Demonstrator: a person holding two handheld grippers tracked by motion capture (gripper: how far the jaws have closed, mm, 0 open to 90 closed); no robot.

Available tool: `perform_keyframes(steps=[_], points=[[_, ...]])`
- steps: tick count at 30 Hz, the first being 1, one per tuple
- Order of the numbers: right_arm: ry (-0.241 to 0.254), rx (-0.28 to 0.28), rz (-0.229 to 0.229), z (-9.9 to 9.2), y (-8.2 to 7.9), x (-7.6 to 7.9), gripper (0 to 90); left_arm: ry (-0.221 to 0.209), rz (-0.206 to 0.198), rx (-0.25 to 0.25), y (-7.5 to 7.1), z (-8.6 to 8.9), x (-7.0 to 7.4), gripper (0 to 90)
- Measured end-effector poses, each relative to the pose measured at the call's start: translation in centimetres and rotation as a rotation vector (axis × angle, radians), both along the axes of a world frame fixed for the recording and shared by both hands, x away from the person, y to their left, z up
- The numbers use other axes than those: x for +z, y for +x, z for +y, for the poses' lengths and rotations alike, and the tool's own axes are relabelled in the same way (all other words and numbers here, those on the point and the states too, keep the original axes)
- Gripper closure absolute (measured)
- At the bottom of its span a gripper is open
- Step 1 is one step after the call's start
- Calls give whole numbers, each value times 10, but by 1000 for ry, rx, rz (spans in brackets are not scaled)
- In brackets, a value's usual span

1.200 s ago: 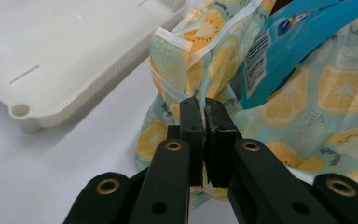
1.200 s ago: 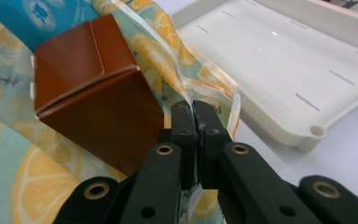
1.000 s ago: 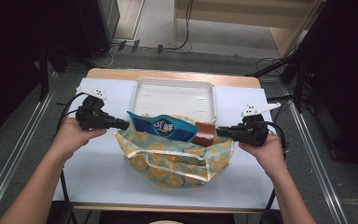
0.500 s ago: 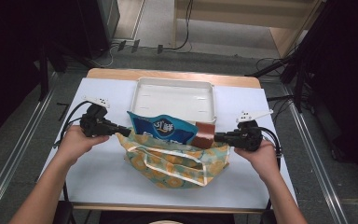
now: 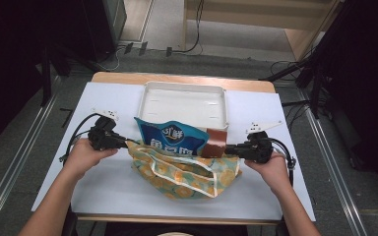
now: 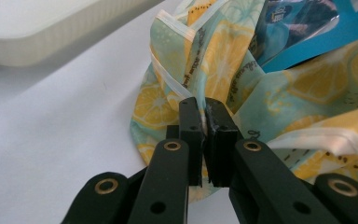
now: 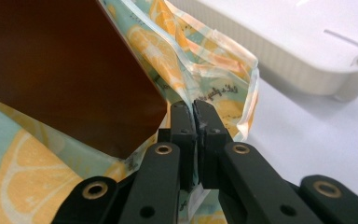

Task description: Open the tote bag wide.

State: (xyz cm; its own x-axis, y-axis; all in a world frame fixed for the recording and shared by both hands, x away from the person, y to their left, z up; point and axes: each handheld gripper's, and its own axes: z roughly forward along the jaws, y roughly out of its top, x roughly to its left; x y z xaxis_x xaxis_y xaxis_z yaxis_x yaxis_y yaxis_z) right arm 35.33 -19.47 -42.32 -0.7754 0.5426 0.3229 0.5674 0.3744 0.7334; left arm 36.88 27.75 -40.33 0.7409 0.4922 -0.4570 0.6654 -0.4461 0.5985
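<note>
— High view first: where does the lemon-print bag sit?
— It lies on the white table, toward the person's edge, between the two grippers, its mouth facing the far side. A blue snack packet and a brown packet stick up out of that mouth, the brown one to the right of the blue.

— What has hold of it?
— The left gripper pinches the bag's left rim; in the left gripper view the black jaws are pressed together with a fold of the printed fabric caught between the pads. The right gripper does the same at the right rim, and in the right gripper view its jaws are clamped tight on the bag's edge, just beside the corner of the brown packet.

— And the hands?
— The left hand and the right hand each wrap a gripper body, forearms coming in from the near edge of the table.

— Anything around the bag?
— A shallow white tray stands just behind it, toward the far edge; the packets' tops overlap its near wall in the high view. Its ribbed side also shows in both gripper views.
</note>
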Motion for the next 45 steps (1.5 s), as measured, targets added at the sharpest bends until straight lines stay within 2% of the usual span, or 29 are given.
perform_keyframes(steps=[6,9,17,21,24,26,30,33,38,44,45], points=[[-6,0,6,1,-1,-7,881,6,17,-6,-1,0,-8,872],[-9,-5,10,2,-2,-8,881,19,8,-3,-1,0,-9,869],[-15,-13,25,5,-2,-17,881,9,38,-1,2,-1,-18,869],[-34,-22,39,5,-2,-23,880,-1,54,-5,6,-1,-22,870],[-45,-17,42,5,-2,-25,878,-5,41,-21,7,-1,-24,870],[-65,-16,45,7,-2,-28,876,-2,49,-24,8,-1,-25,870],[-87,-14,49,7,-1,-30,874,27,76,-41,9,-6,-33,870],[-90,-19,57,7,-1,-31,866,28,79,-38,9,-6,-34,868],[-71,-18,44,5,-2,-28,821,26,59,-36,7,-3,-29,847],[-18,-18,40,-3,-7,-18,661,24,24,-36,3,0,-18,792],[-16,-17,27,-4,-8,-16,642,14,24,-30,2,0,-16,787]])
